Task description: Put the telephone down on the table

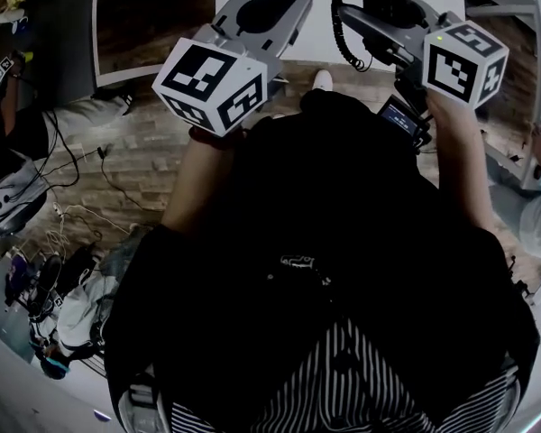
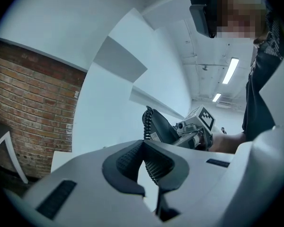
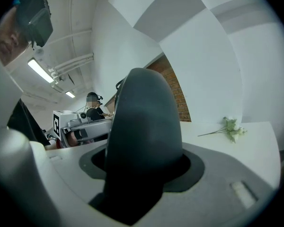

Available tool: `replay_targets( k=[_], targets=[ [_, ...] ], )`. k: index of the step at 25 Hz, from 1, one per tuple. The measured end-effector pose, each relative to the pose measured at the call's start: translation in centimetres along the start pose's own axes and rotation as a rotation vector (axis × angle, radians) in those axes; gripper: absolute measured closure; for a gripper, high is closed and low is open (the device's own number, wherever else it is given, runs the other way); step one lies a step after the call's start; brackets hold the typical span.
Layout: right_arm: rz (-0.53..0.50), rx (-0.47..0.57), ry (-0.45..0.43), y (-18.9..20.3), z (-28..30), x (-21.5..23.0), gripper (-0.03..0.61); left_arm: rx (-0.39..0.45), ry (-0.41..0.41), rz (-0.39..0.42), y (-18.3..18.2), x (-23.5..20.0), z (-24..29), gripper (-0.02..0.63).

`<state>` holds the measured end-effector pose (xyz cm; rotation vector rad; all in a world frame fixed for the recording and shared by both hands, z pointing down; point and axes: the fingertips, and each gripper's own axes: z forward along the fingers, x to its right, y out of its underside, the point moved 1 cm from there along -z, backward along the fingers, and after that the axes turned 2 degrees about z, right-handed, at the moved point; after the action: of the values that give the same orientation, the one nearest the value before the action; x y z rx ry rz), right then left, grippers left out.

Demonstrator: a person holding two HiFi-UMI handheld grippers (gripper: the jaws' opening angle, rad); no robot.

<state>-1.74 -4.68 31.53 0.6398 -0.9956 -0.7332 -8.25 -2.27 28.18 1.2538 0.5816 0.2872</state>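
**White table, brick room: telephone held up in the right gripper, off the table**

Brick covers the floor [image 1: 144, 165] under the person in the head view. Only the left gripper view shows that brick also runs up one wall [image 2: 33, 93], beside broad white panels. One white table [image 1: 317, 34] stands just ahead of the person, whose black top [image 1: 343, 242] and striped trousers [image 1: 343, 386] fill most of the head view.

There are two grippers, each with one marker cube [image 1: 218, 81]. The right gripper [image 3: 143, 167] has its jaws set wide and clamped on the one telephone [image 3: 142, 122], a dark handset that stands upright between them. It is held in the air in front of the person, not resting on the table. The left gripper [image 2: 143, 148] is empty, its two ribbed pads [image 2: 125, 160] pressed together at the tip.

The left gripper view shows the telephone from the side, with its one coiled cord [image 2: 146, 122] hanging down. The head view shows the cord looping over the table edge. The right gripper view hides most of the cord behind the telephone's bulk.

Only the right gripper view shows one sprig of white flowers [image 3: 232, 129] lying on the table, and a second person [image 3: 92, 105] far behind. Both gripper views tilt up to the ceiling, where two strip lights [image 2: 231, 70] show. Loose cables [image 1: 81, 215] trail on the floor at the person's left
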Motion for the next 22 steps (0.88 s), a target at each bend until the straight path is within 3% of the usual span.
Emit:
replay_targets(
  k=[6,15,22],
  targets=[
    [0.008,-0.038,-0.035,0.3,-3.0,0.9,0.301,-0.037,-0.027,-0.016,-0.6,3.2,1.9,0.606],
    [0.059,-0.016,-0.029,0.2,-3.7,2.9,0.301,-0.083,-0.056,-0.035,-0.1,3.0,1.7,0.606],
    [0.055,0.052,0.072,-0.9,-5.3,4.1,0.301,-0.088,0.046,-0.017,-0.5,2.3,3.7,0.606]
  ],
)
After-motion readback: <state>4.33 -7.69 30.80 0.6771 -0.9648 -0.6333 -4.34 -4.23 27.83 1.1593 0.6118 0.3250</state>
